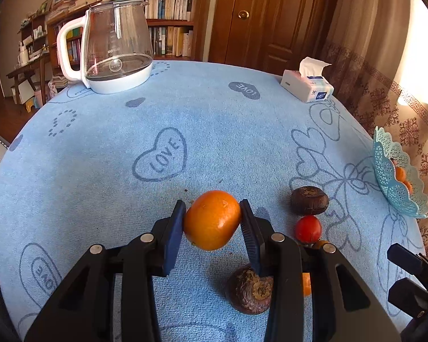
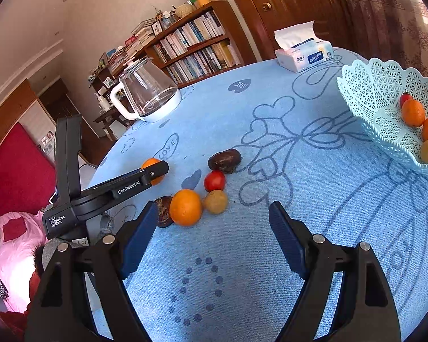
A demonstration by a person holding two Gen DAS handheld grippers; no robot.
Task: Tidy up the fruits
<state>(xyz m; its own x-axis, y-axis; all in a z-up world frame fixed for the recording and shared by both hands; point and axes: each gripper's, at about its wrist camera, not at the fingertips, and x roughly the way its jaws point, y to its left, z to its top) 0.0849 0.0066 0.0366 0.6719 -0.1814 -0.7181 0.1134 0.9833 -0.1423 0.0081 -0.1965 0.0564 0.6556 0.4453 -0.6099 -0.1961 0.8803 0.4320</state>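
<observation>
My left gripper (image 1: 212, 216) is shut on an orange (image 1: 212, 219), both pads pressing its sides low over the blue tablecloth; in the right wrist view the left gripper (image 2: 157, 171) partly hides that orange (image 2: 149, 164). Loose fruit lies to its right: a second orange (image 2: 185, 207), a yellow-brown fruit (image 2: 215, 201), a red tomato (image 2: 214, 181) and two dark brown fruits (image 2: 224, 160) (image 2: 164, 211). My right gripper (image 2: 213, 211) stands open just short of this cluster, holding nothing. A light-blue lattice basket (image 2: 365, 85) at the right holds several fruits.
A glass kettle (image 1: 117, 45) with a white base stands at the table's far left. A tissue pack (image 1: 306, 84) sits at the far right edge. The basket (image 1: 396, 176) is near the table's right edge, by a curtain. Bookshelves and a door lie behind.
</observation>
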